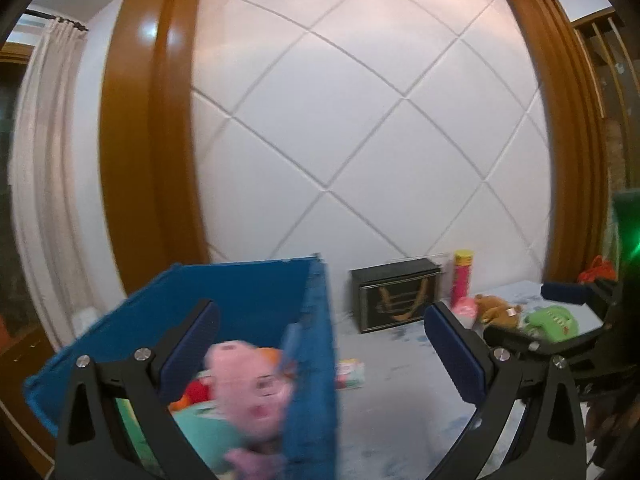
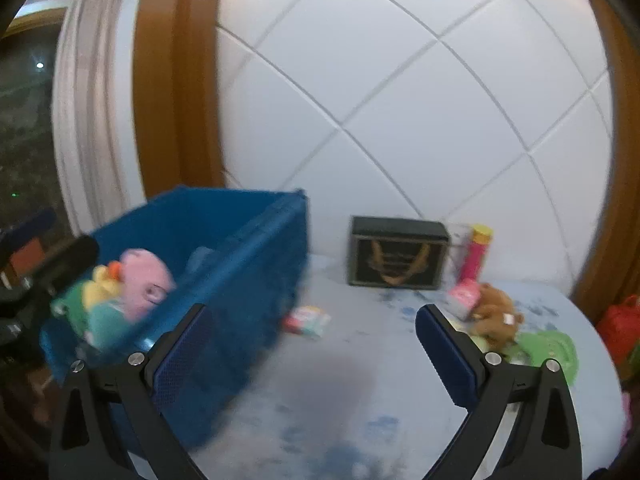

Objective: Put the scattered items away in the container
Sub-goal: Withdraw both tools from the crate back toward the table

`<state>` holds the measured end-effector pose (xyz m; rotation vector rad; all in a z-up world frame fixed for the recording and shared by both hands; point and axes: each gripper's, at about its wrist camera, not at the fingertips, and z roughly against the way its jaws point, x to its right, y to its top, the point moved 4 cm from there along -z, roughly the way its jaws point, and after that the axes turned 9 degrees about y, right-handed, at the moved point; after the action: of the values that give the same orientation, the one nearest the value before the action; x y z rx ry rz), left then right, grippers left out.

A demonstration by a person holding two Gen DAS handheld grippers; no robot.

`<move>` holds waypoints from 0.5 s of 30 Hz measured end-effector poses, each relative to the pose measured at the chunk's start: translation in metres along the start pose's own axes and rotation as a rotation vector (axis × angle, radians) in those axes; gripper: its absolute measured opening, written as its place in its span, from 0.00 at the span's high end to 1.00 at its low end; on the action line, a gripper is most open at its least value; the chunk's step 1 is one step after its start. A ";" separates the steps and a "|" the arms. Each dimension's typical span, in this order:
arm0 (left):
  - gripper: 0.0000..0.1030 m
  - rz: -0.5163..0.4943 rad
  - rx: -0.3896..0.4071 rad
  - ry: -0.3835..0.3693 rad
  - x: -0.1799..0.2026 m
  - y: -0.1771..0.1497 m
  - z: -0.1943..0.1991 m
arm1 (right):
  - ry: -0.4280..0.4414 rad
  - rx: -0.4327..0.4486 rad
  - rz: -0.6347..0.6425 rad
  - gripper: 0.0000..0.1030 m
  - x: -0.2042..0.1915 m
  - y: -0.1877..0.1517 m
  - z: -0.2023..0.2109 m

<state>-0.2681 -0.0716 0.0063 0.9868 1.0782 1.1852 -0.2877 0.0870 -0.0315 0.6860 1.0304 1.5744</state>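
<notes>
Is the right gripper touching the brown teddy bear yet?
Apart. In the right wrist view the right gripper is open and empty, and the brown teddy bear lies on the surface beyond its right finger, clear of both pads.

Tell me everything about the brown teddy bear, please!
The brown teddy bear is a small, fuzzy plush lying flopped on its side on the pale blue surface, outside the blue bin. It has a little white tag. It lies between a pink toy and a green toy, touching or almost touching both. Neither gripper holds it.

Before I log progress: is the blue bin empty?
No. The blue fabric bin holds a pink plush and other soft toys.
</notes>
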 end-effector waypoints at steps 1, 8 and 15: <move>0.00 0.003 -0.003 -0.009 0.013 0.000 -0.004 | -0.008 -0.007 -0.007 0.01 0.014 -0.003 0.000; 0.00 0.021 -0.032 -0.045 0.095 -0.008 -0.023 | -0.079 -0.071 -0.030 0.01 0.114 -0.031 0.001; 0.00 0.012 -0.081 -0.120 0.172 -0.033 -0.051 | -0.155 -0.147 -0.101 0.01 0.214 -0.067 -0.004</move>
<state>-0.3021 0.0964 -0.0561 0.9895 0.9241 1.1559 -0.3134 0.2947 -0.1109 0.6341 0.8145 1.4688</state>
